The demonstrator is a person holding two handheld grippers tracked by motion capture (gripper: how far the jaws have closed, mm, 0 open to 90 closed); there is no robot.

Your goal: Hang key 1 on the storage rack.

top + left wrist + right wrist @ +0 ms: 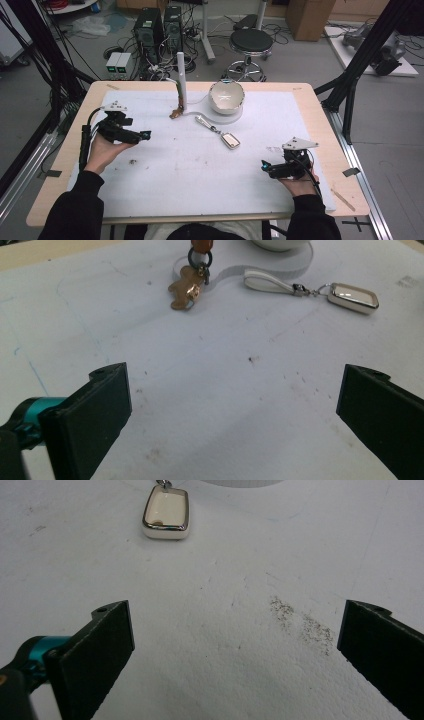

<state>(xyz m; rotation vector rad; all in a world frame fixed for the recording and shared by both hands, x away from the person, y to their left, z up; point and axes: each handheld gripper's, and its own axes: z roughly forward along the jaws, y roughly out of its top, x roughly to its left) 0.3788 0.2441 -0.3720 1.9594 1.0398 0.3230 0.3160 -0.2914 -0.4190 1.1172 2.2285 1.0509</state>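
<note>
White bowl (226,96) seen at tabletop (320,130) 12 o'clock on round stand (231,116), contents hidden. Left claw (145,134) and right claw (264,165) both spread wide, nothing held.

A robotics or electronics lab — on the grey floor beyond the far edge of the tabletop (320,150) stand two black computer towers (159,25), boxed power supplies (118,62), tangled cables (60,40) and a round black stool (251,42) — black metal frame struts (367,45) flank both sides.

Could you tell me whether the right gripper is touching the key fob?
Apart. The right gripper view shows bare mat between the open jaws and the key fob ahead; right gripper sits well short of it.
</note>
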